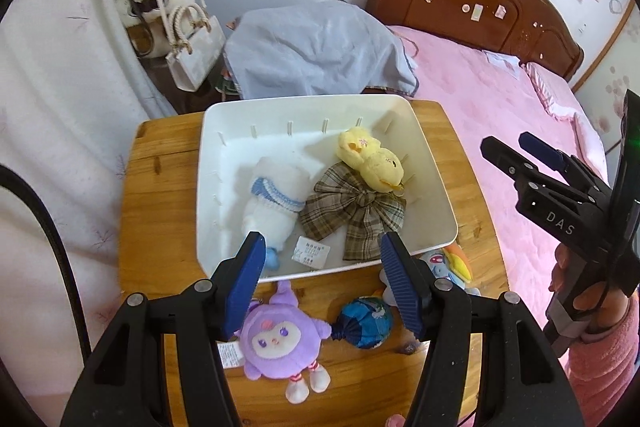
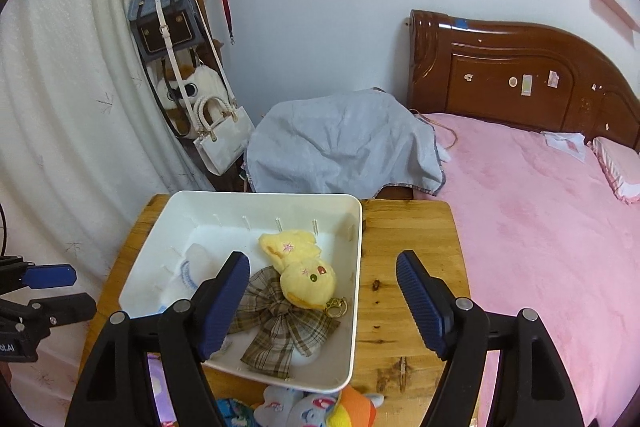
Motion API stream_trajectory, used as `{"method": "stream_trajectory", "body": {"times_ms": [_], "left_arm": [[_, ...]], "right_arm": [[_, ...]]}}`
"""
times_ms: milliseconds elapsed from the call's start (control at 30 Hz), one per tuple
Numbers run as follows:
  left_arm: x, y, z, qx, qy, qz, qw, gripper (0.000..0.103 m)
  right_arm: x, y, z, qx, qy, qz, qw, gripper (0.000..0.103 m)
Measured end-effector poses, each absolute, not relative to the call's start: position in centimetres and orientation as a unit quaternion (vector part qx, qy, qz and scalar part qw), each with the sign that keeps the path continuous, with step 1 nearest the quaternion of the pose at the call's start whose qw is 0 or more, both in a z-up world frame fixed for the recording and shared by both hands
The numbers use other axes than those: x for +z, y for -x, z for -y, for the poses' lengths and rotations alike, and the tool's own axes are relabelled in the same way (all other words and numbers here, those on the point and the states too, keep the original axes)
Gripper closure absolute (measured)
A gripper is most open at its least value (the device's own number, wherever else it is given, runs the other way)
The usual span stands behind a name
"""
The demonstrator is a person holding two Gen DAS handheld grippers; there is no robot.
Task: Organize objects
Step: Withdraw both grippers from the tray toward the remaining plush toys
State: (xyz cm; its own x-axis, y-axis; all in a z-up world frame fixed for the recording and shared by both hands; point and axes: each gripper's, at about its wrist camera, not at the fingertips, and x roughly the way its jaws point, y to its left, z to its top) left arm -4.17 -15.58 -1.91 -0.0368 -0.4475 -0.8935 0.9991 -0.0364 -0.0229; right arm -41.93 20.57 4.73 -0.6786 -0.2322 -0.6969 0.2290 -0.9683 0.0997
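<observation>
A white tray (image 1: 436, 167) (image 2: 356, 307) stands on a small wooden table (image 1: 160, 187) (image 2: 404, 267). In it lie a yellow plush (image 1: 372, 159) (image 2: 304, 275), a plaid bow (image 1: 356, 207) (image 2: 280, 323) and a white plush with blue knit trim (image 1: 272, 199) (image 2: 188, 275). On the table in front of the tray are a purple plush doll (image 1: 276, 335), a blue ball-shaped toy (image 1: 364, 319) and a rainbow pony plush (image 1: 452, 263) (image 2: 320, 407). My left gripper (image 1: 323, 241) (image 2: 82, 289) hovers open above the tray's near edge, holding nothing. My right gripper (image 2: 323, 259) (image 1: 505, 141) hangs open over the tray's right side, also holding nothing.
A bed with a pink cover (image 1: 500, 107) (image 2: 540, 227) runs along the table's right side. Behind the table sits something draped in a pale blue cloth (image 1: 320, 47) (image 2: 344, 143). Bags (image 2: 168, 27) hang from a coat rack by the white curtain (image 2: 60, 107). A pink sleeve (image 1: 600, 355) shows behind the right gripper.
</observation>
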Motion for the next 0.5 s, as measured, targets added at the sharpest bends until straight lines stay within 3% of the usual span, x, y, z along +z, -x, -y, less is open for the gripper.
{"method": "stream_trajectory", "body": {"times_ms": [500], "left_arm": [[-1.1,3.3,9.4,-0.580,-0.367,-0.367,0.627,0.039]], "right_arm": [[4.9,37.5,-23.4,-0.904,-0.406,0.034,0.129,0.026]]}}
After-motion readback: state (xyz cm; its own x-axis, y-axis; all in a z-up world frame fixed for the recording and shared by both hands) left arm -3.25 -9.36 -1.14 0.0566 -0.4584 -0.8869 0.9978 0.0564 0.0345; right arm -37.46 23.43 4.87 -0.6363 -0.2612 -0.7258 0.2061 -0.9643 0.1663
